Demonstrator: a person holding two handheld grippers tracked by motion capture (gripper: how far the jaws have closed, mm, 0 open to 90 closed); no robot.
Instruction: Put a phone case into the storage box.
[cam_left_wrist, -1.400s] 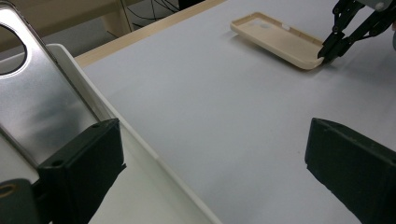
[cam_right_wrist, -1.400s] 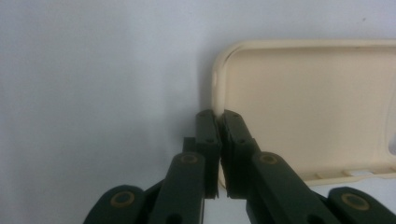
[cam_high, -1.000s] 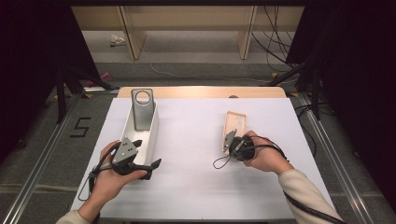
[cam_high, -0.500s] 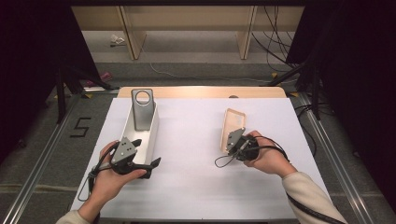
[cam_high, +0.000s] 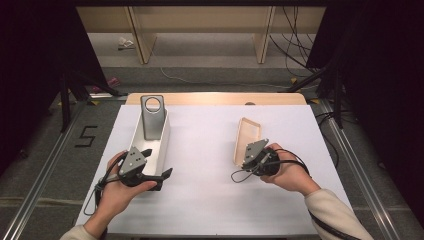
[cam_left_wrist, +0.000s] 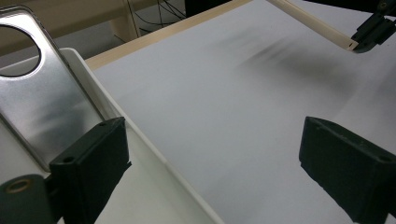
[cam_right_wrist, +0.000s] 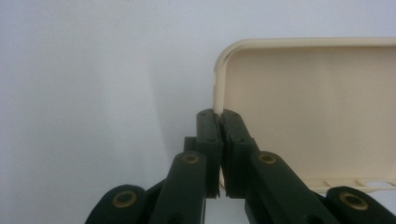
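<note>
A long white tray (cam_high: 163, 136) lies at the table's left, and a silver metal plate (cam_high: 151, 121) with a round hole leans inside it. My left gripper (cam_high: 156, 162) is open at the tray's near end. One jaw is inside the tray and the other over the table, with the right wall (cam_left_wrist: 140, 144) between them untouched. The plate (cam_left_wrist: 42, 98) stands just beyond the inner jaw. My right gripper (cam_high: 243, 161) is shut on the near rim of a shallow cream tray (cam_high: 248, 132), held tilted on its side. Its jaws (cam_right_wrist: 217, 116) pinch the thin rim of the cream tray (cam_right_wrist: 308, 107).
The white table (cam_high: 210, 170) has a wooden strip along its far edge. Metal rails run down both sides, and shelving legs and cables stand beyond. In the left gripper view, the cream tray (cam_left_wrist: 317, 23) and my right gripper (cam_left_wrist: 373, 30) sit at the top right.
My right gripper and the cream tray have shifted slightly left, and the tray is tipped a little more. The left hand has stayed still.
</note>
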